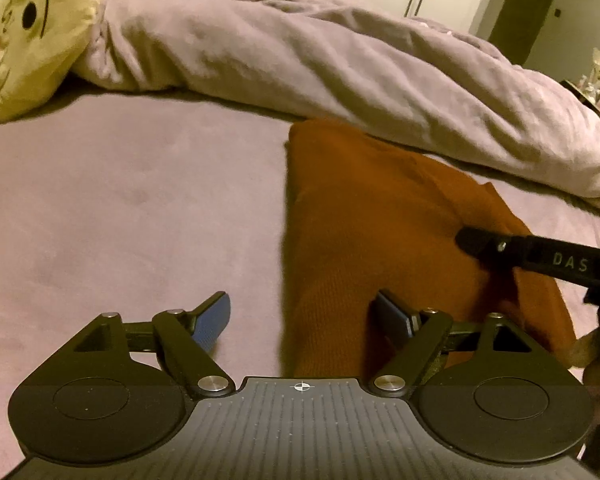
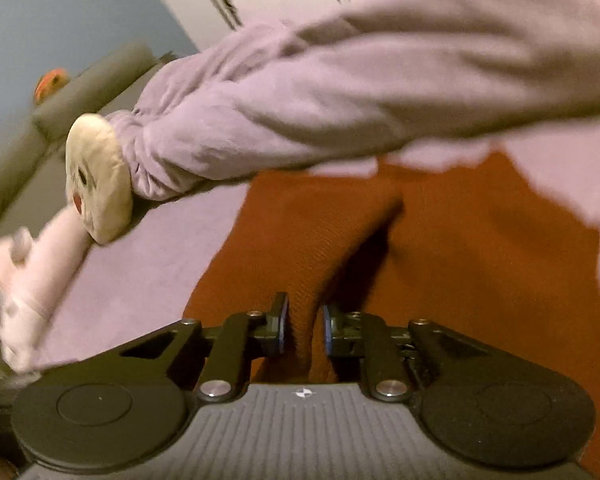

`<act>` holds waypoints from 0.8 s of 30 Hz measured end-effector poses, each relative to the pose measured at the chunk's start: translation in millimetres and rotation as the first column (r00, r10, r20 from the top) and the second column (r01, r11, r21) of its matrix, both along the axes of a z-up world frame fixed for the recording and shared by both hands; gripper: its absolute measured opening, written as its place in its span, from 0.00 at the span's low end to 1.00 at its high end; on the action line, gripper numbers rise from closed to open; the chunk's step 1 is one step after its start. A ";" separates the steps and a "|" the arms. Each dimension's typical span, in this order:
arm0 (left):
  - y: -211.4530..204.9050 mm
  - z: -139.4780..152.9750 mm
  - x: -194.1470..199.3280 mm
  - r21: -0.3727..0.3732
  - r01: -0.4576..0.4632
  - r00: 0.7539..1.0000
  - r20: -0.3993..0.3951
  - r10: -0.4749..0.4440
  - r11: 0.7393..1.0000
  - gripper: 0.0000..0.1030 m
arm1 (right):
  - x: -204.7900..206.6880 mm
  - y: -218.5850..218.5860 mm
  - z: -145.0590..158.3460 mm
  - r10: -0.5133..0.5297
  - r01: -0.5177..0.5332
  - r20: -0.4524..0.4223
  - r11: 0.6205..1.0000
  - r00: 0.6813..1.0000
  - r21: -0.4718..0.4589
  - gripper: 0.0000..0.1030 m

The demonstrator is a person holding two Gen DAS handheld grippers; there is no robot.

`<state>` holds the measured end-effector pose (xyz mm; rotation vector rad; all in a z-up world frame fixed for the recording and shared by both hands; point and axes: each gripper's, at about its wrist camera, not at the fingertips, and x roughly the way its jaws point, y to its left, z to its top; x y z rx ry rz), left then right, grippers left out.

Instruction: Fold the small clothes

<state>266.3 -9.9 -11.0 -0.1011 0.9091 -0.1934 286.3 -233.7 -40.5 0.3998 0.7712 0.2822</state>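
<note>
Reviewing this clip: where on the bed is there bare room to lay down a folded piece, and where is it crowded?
Free: the bare sheet left of the orange garment, bordered behind by the bunched blanket and the cream plush toy. Crowded: the right side, where the garment runs up to the blanket and the right tool pinches a ridge of it.

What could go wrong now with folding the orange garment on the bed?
1. The right hand-held gripper pinches only a narrow ridge of the orange garment; it may slip out.
2. The left hand-held gripper is open, so pulling may drag the cloth.
3. The lilac blanket touches its far edge and may snag.
</note>
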 end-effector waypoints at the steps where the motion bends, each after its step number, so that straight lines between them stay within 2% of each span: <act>1: -2.0 2.8 -1.4 0.004 0.007 1.000 0.005 -0.007 1.000 0.83 | -3.7 2.2 7.6 0.007 -0.005 0.030 0.999 1.000 -0.043 0.14; 5: -13.8 5.9 -4.0 0.020 0.033 0.999 0.002 -0.033 0.999 0.84 | -15.5 2.7 27.4 0.027 -0.011 0.097 0.987 0.995 -0.162 0.14; 10: -29.8 2.0 -5.7 0.014 0.061 0.998 -0.026 -0.061 0.998 0.86 | -24.6 -14.1 26.9 0.008 0.006 0.074 0.984 0.997 -0.180 0.14; 16: -43.2 4.7 -8.5 0.033 0.086 0.996 -0.032 -0.085 0.996 0.88 | -37.7 -22.7 21.6 0.013 0.011 0.088 0.964 0.996 -0.264 0.14; 24: -66.0 0.4 -20.7 0.059 0.141 0.990 -0.029 -0.139 0.988 0.88 | -45.3 -31.3 24.1 -0.006 0.070 0.145 0.894 0.989 -0.442 0.14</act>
